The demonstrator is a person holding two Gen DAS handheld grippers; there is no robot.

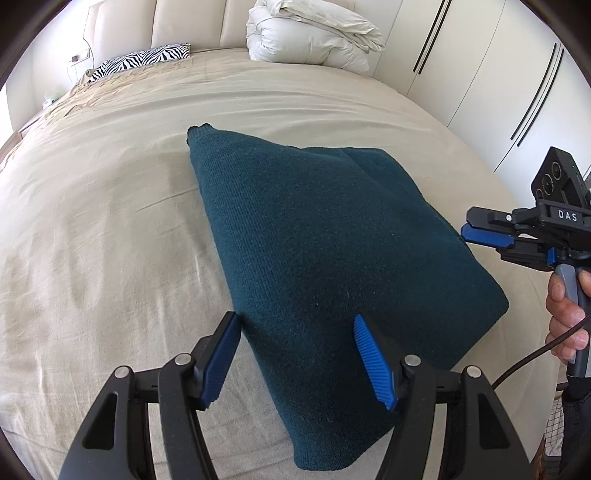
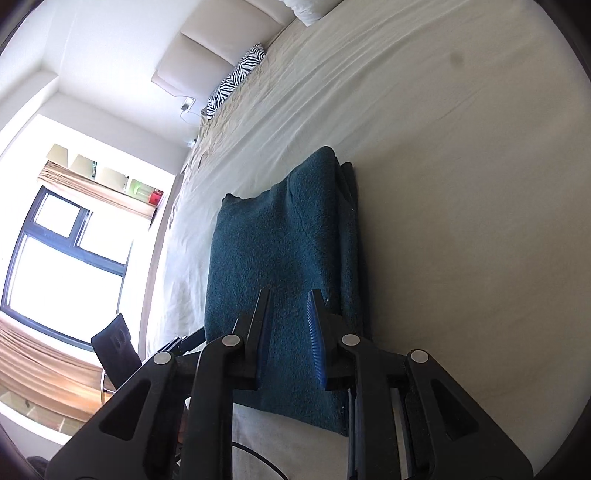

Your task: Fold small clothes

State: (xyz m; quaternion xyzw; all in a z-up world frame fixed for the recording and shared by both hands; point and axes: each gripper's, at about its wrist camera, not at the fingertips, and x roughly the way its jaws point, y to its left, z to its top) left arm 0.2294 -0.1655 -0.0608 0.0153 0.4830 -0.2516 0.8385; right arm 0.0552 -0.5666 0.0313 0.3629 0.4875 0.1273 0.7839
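Observation:
A dark teal knitted garment (image 1: 325,240) lies folded into a thick rectangle on the beige bed sheet (image 1: 110,221). My left gripper (image 1: 295,316) hovers open over the garment's near corner, its blue pads wide apart with nothing pressed between them. At the fold's right edge is my right gripper (image 1: 464,232), held by a hand (image 1: 565,314). In the right wrist view the right gripper (image 2: 289,293) stands narrowly open above the garment (image 2: 280,240), and no cloth is pinched between its fingers.
A white duvet (image 1: 314,33) and a zebra-print pillow (image 1: 147,59) lie at the bed's head. White wardrobe doors (image 1: 498,74) stand to the right. A window (image 2: 66,258) and a dark chair (image 2: 114,343) are beyond the bed's far side.

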